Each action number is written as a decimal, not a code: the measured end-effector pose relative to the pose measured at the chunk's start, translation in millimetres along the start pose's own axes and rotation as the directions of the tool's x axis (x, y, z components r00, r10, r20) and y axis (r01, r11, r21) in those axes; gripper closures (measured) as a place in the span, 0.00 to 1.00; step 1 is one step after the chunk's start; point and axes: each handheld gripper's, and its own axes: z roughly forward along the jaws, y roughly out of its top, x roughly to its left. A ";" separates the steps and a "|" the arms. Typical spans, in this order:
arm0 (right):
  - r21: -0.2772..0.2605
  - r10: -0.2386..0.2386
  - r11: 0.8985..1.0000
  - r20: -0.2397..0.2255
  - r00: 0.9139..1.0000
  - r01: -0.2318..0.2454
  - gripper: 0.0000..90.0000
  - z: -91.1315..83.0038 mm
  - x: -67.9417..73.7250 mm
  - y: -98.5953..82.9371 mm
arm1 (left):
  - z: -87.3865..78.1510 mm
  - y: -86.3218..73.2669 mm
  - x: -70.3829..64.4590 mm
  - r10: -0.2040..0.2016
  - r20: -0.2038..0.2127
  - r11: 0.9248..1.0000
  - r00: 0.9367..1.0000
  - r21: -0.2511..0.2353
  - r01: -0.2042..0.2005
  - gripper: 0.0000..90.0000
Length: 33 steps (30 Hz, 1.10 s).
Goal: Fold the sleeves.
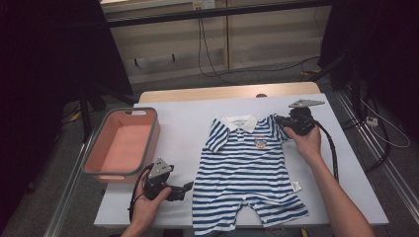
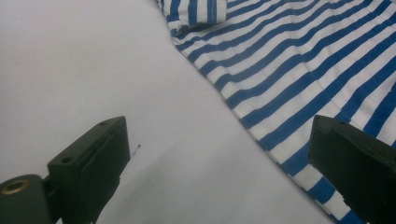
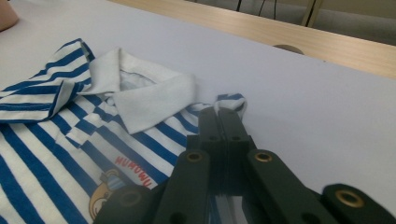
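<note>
A blue-striped baby romper (image 1: 247,170) lies flat mid-table on the white cloth (image 1: 183,133). My right gripper (image 1: 282,121) pinches its sleeve (image 3: 232,101), jaws closed; my left gripper (image 1: 189,188) gapes wide beside the hem, empty. A pink bin (image 1: 122,144) sits left.

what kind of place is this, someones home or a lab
Most likely a lab or recording workspace, not a home: a white-covered table ringed by black curtains, loose cables on the bare floor, and a blue-and-white striped baby romper laid flat beside a pink plastic bin.
</note>
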 end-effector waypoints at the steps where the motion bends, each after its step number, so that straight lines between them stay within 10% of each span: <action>1: 0.000 -0.002 1.000 -0.008 1.000 0.002 1.00 0.6 2.4 0.2 | -0.2 0.0 0.0 0.001 -0.001 1.000 1.000 -0.001 -0.001 0.07; 33: 0.079 -0.089 0.992 -0.113 0.990 0.098 0.99 40.2 51.4 -1.6 | 1.5 -0.3 -0.2 0.001 0.008 1.000 1.000 0.012 -0.002 0.07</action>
